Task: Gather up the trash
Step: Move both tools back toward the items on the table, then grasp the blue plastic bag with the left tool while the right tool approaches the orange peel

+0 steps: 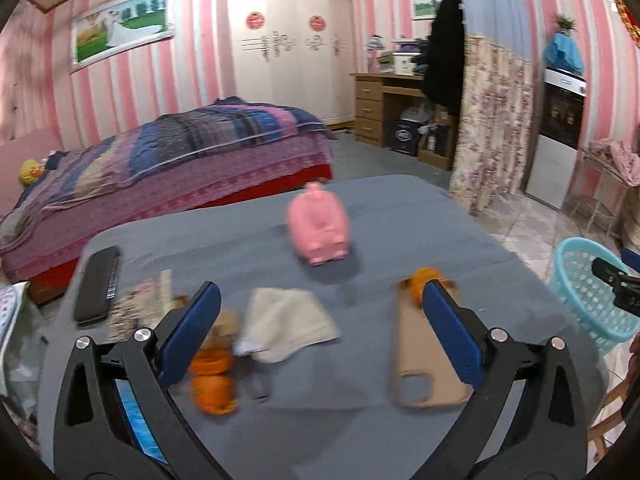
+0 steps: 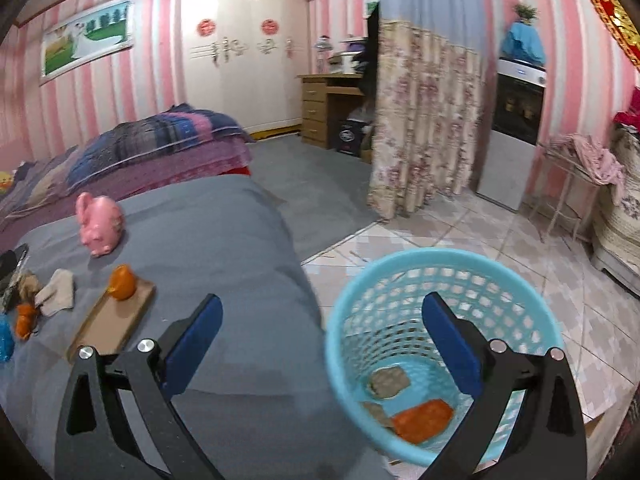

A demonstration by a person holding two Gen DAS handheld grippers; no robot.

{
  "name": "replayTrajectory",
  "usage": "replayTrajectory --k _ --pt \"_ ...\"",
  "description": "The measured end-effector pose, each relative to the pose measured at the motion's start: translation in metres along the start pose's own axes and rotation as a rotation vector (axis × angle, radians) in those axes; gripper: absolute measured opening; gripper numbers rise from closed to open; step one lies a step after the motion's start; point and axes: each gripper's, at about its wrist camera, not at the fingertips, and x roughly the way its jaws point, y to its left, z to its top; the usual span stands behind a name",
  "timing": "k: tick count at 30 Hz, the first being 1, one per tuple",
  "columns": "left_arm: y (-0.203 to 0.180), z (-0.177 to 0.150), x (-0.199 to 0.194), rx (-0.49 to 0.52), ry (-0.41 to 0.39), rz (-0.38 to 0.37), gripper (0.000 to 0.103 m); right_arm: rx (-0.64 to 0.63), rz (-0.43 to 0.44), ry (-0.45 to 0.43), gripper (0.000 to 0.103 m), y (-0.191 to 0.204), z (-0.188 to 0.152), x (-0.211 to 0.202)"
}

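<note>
My left gripper (image 1: 320, 300) is open and empty above the grey-covered table (image 1: 400, 216). Below it lie a crumpled beige tissue (image 1: 286, 322), orange peel pieces (image 1: 212, 380) at its left finger, and another orange peel (image 1: 424, 280) on a tan phone case (image 1: 424, 356). My right gripper (image 2: 320, 312) is open and empty over the table edge and the light blue mesh trash basket (image 2: 440, 276) on the floor. The basket holds an orange scrap (image 2: 424, 420) and brownish scraps (image 2: 388, 382). The peel on the case (image 2: 122, 282) also shows in the right wrist view.
A pink piggy bank (image 1: 320, 224) stands mid-table. A black remote (image 1: 98, 284) and a printed packet (image 1: 144, 304) lie at the left. A bed (image 1: 160, 160) is behind the table. The basket (image 1: 592, 288) sits at the table's right, over tiled floor (image 2: 500, 232).
</note>
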Motion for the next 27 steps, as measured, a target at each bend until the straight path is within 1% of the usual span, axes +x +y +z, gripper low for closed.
replayTrajectory --k 4,11,13,15,18,21,24,26,27 --pt "0.037 -0.007 -0.007 -0.045 0.020 0.054 0.097 -0.009 0.067 0.021 0.098 0.021 -0.003 0.000" --pt "0.093 -0.029 -0.020 -0.066 0.052 0.142 0.098 -0.063 0.124 0.027 0.098 0.065 -0.015 0.006" --pt "0.111 -0.038 -0.024 -0.082 0.068 0.159 0.098 -0.084 0.136 0.026 0.098 0.079 -0.018 0.007" --pt "0.129 -0.048 -0.025 -0.101 0.089 0.174 0.098 -0.133 0.138 0.025 0.099 0.096 -0.023 0.010" --pt "0.149 -0.068 -0.022 -0.114 0.132 0.209 0.098 -0.183 0.139 0.020 0.099 0.111 -0.026 0.010" --pt "0.163 -0.087 -0.018 -0.141 0.175 0.200 0.097 -0.224 0.137 0.028 0.099 0.126 -0.032 0.012" --pt "0.169 -0.100 -0.015 -0.171 0.202 0.162 0.097 -0.221 0.169 0.031 0.099 0.134 -0.035 0.012" --pt "0.166 -0.107 -0.012 -0.183 0.212 0.120 0.097 -0.261 0.144 0.095 0.099 0.144 -0.037 0.017" --pt "0.162 -0.109 -0.011 -0.178 0.214 0.102 0.097 -0.268 0.136 0.102 0.099 0.146 -0.036 0.017"
